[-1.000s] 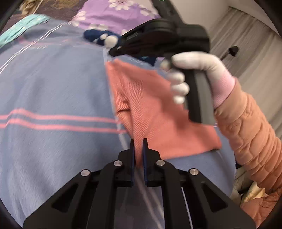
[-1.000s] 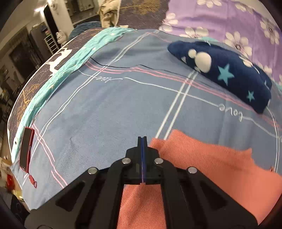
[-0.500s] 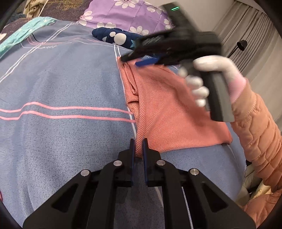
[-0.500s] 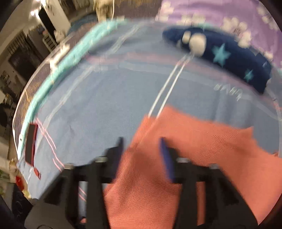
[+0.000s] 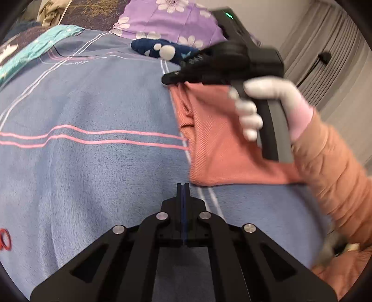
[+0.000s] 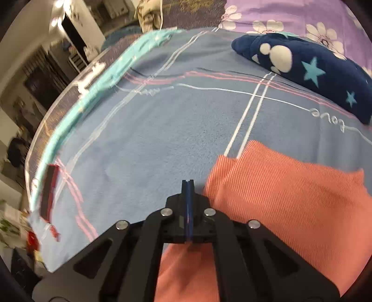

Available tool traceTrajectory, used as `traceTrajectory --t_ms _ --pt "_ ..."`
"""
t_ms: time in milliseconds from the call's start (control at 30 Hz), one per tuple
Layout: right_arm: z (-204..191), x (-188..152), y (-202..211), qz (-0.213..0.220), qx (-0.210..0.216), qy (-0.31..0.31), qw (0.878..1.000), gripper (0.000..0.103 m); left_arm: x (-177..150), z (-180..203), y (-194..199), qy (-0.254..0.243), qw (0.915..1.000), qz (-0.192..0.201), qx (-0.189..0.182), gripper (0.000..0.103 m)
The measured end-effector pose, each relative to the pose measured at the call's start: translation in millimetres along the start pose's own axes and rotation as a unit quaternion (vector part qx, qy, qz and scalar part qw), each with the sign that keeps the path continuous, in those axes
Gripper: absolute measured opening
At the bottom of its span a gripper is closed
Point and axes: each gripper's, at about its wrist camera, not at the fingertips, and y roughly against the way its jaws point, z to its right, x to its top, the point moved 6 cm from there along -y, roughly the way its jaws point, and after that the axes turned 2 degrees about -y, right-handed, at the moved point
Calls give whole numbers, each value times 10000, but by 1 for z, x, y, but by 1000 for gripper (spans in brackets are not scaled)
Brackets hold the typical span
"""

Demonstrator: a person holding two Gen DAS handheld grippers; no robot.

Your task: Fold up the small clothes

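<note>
Salmon ribbed knit garment (image 5: 223, 144) on blue fleece blanket (image 5: 93, 162): soft, light, limp; grab at corners. Left gripper (image 5: 183, 185) closed, empty; right gripper (image 6: 187, 183) closed, probably empty.

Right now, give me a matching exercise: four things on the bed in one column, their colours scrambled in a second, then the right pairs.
Things:
1. garment
2. star cloth
3. blanket
4. floral sheet

Colours:
A. purple with white flowers
B. blue-grey with pink and white stripes
C. salmon orange
D. navy with stars and white dots

Pairs: 1-C, 2-D, 3-B, 4-A
</note>
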Motion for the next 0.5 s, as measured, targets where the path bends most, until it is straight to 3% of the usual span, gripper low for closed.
traceTrajectory --t_ms 67,100,300,433,500 --pt "-2 -7 21 171 -40 161 9997 6 2 -1 4 57 9999 56 -130 16" --pt "-3 -13 35 270 -119 307 9991 13 2 -1 3 30 9999 52 -111 25" --pt "-23 -82 107 619 -487 1558 9846 40 11 -7 -7 217 9997 59 -123 26" --pt "-45 -143 111 366 -736 2327 9691 50 16 -17 -3 341 9993 147 60 30" --pt "-58 -169 105 319 -956 2768 9556 64 16 -22 3 432 9986 241 173 36"
